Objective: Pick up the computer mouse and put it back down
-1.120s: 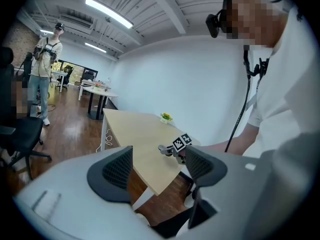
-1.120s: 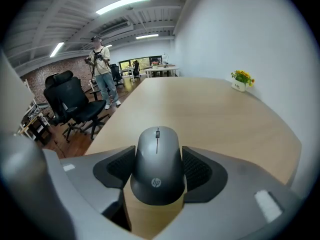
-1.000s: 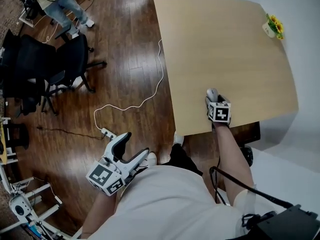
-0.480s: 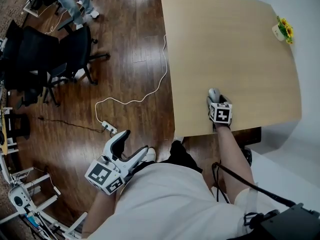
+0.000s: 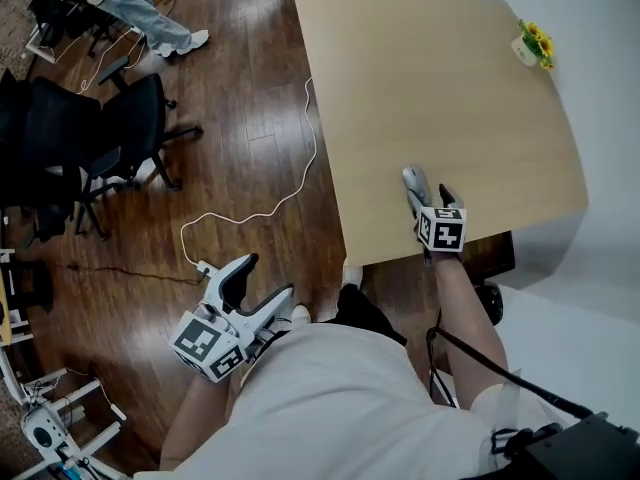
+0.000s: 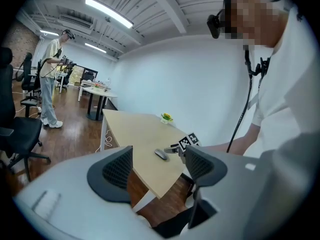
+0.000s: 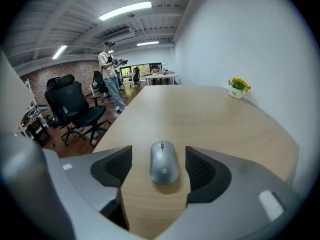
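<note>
On the table [image 5: 450, 88], near its edge, right claw [image 5: 430, 198] straddles mouse [image 7: 163, 166], spread; left claw [image 6: 157, 166] spread

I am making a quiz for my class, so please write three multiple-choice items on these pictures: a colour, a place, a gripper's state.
1. What colour are the flowers in the small white pot at the far corner of the light wooden table?
A. red
B. yellow
C. blue

2. Where is the grey oval computer mouse?
A. touching the pot
B. hanging over the table's edge
C. flat on the table, between the jaws of the right gripper

3. How do the right gripper's jaws stand?
A. apart, with a gap on each side of the mouse
B. shut on the mouse
C. shut on nothing

Answers:
1 B: the blooms show yellow in the head view.
2 C: the right gripper view shows it on the wood between the jaws.
3 A: bare table shows on both sides of it.
</note>
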Demonstrator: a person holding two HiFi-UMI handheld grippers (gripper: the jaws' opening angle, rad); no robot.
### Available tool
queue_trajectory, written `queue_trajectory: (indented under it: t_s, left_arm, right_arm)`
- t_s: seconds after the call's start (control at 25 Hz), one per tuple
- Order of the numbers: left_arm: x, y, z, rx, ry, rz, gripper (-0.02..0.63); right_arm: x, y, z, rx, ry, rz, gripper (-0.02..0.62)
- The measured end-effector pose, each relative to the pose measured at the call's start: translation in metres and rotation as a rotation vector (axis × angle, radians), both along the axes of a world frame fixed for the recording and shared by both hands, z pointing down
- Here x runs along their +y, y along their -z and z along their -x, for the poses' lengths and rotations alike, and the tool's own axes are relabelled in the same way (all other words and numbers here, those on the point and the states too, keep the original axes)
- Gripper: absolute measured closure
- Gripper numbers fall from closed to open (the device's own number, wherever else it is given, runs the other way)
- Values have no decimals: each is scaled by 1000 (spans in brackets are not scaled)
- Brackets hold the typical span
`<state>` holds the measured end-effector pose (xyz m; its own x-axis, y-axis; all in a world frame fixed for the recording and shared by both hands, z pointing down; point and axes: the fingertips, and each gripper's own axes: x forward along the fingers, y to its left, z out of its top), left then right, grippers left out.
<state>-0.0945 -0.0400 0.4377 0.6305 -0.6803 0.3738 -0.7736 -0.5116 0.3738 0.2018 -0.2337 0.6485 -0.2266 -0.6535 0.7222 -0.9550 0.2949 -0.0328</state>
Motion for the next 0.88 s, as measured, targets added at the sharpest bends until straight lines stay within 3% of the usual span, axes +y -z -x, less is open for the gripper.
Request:
queue_trajectory:
  t_s: [0.44, 0.88]
  left_arm:
    - [46, 25, 10, 53, -153, -106, 291]
    - [118, 30, 38, 59, -214, -162, 291]
  right_arm:
    - [138, 158, 16, -62, -34, -176, 255]
    - [283, 259, 65, -96, 20, -307, 241]
